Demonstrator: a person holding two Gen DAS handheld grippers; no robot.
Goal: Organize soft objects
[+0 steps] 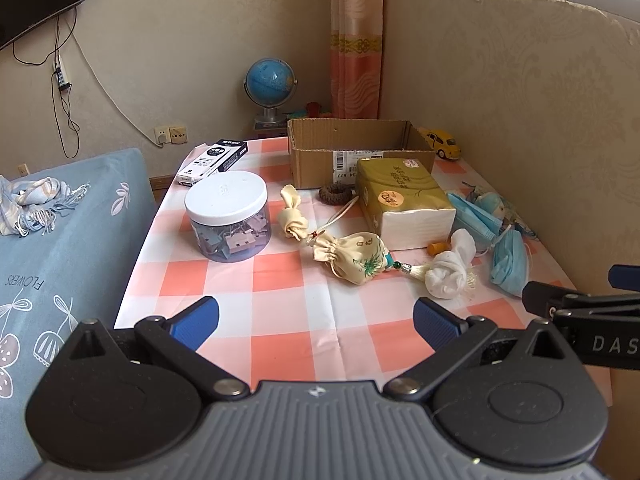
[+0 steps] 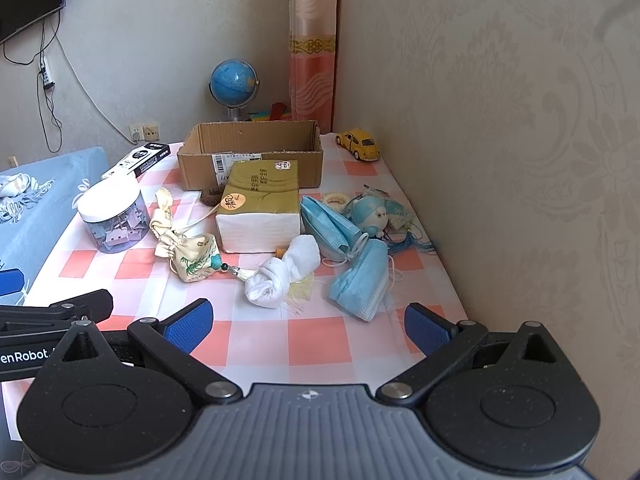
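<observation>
Soft things lie on the checked tablecloth: a cream embroidered pouch [image 1: 356, 260] [image 2: 194, 258], a knotted cream cloth [image 1: 292, 218] [image 2: 162, 212], a rolled white sock [image 1: 450, 266] [image 2: 286, 272], blue face masks [image 1: 508, 256] [image 2: 360, 284], a small blue plush doll [image 2: 374, 216] and a tissue pack [image 1: 400, 200] [image 2: 260, 204]. An open cardboard box [image 1: 356, 152] [image 2: 252, 152] stands behind them. My left gripper [image 1: 316, 320] is open and empty above the table's near edge. My right gripper [image 2: 308, 324] is open and empty, just short of the sock and masks.
A clear jar with a white lid [image 1: 228, 216] [image 2: 112, 220] holds clips at the left. A black-and-white pen box [image 1: 214, 160], a brown ring [image 1: 336, 192], a yellow toy car [image 2: 358, 144] and a globe [image 1: 270, 80] are farther back. A wall [image 2: 520, 160] bounds the right side; a blue-covered bed [image 1: 60, 240] lies left.
</observation>
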